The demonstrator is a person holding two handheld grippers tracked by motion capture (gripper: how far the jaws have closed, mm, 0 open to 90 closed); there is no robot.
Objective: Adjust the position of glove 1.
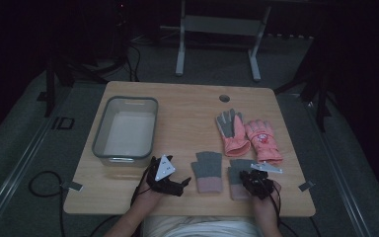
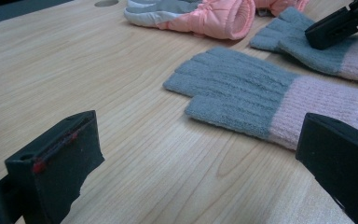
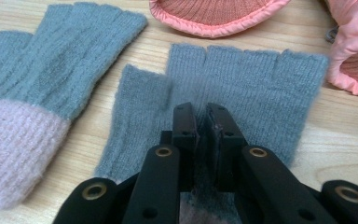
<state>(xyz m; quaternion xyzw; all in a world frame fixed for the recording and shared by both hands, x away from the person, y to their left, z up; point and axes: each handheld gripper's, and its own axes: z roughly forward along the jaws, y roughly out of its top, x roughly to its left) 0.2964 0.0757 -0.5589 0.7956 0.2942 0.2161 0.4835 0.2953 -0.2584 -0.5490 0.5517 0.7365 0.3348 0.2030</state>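
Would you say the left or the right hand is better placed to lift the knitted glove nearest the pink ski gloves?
The right. Its tongs are nearly closed, pinching a fold of that right-hand grey glove. The left tongs stand wide open above bare table, beside the other grey glove.

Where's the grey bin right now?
In the high view the grey bin sits on the table's left side, just beyond the left gripper and well left of the two pairs of gloves.
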